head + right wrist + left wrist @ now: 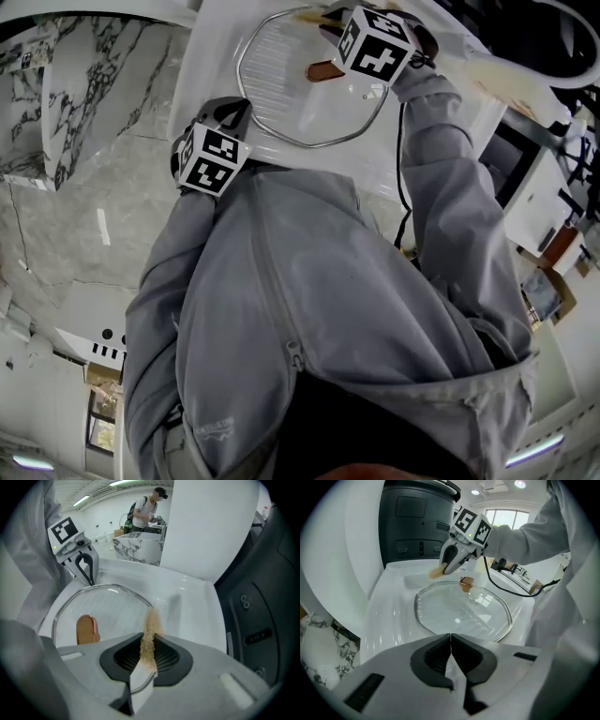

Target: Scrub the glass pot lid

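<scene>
The lid (459, 613) lies flat in the white basin (393, 616), its brown knob (465, 583) up and toward the far side. The right gripper (149, 648) is clamped on a tan scrub pad (151, 627), whose free end hangs at the lid's far rim, just beside the knob. Whether it presses on the glass cannot be told. The left gripper (451, 639) has its jaws together on nothing and sits just off the near rim, not touching the lid.

This looks like the scrubbing step itself, or its very start, with the pad at the edge rather than on the broad glass. The next move likely calls for bringing the pad down flat on the glass and stroking across it, working round the knob. A loose lid on a smooth basin may slide or spin under the push, so the left gripper could brace the near rim.
</scene>
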Motion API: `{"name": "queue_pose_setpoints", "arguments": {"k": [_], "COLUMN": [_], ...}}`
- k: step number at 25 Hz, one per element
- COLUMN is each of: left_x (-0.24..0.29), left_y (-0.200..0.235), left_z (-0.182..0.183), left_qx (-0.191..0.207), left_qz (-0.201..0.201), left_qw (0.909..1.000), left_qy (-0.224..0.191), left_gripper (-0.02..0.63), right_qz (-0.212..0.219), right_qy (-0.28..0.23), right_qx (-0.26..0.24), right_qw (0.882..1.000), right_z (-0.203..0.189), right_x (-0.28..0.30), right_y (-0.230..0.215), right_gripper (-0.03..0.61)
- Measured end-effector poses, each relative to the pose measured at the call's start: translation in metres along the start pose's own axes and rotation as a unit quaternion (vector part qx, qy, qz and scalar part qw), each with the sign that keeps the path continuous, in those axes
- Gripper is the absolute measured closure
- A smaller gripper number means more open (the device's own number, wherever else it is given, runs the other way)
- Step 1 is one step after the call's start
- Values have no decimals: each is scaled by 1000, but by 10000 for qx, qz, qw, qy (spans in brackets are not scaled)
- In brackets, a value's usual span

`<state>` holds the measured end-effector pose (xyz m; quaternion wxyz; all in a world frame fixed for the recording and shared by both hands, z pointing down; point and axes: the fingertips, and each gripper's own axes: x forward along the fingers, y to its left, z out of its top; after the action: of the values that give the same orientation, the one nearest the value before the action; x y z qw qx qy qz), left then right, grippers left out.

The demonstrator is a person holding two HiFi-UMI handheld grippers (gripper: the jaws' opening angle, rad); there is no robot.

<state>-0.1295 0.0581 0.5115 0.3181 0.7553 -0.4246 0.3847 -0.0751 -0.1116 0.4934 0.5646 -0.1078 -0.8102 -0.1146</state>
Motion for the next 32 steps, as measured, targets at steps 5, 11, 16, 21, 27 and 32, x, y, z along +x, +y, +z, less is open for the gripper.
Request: {"name": "queue_pose_setpoints", "arguments": {"k": [5, 11, 16, 21, 27, 32], "left_x": [-1, 0, -1, 0, -2, -2], "left_y": [0, 0, 1, 1, 0, 0], "left_z": [-1, -1, -2, -2, -1, -1], "left_qx": [-91, -159, -124, -39, 14, 112], "left_qz": [-13, 46, 116, 176, 270, 319], "left_qw": [9999, 9998, 9998, 9998, 9996, 9994], "left_qy": [82, 79, 84, 33, -57, -110], "left_gripper": [606, 606, 606, 606, 607, 607], "right_qz": [81, 335, 849, 1450, 1633, 1483], "right_qy": [143, 441, 558, 753, 880, 597], "right_qx": [-296, -635, -617, -426, -184, -338], "right_qw": [9994, 9964, 9929, 9856, 9825, 9866], "right_z": [-1, -9, -7, -10, -16, -1], "right_x": [21, 39, 32, 15, -7, -28], "right_y": [-3, 6, 23, 46, 60, 78], "right_gripper": [523, 523, 523, 523, 523, 523]}}
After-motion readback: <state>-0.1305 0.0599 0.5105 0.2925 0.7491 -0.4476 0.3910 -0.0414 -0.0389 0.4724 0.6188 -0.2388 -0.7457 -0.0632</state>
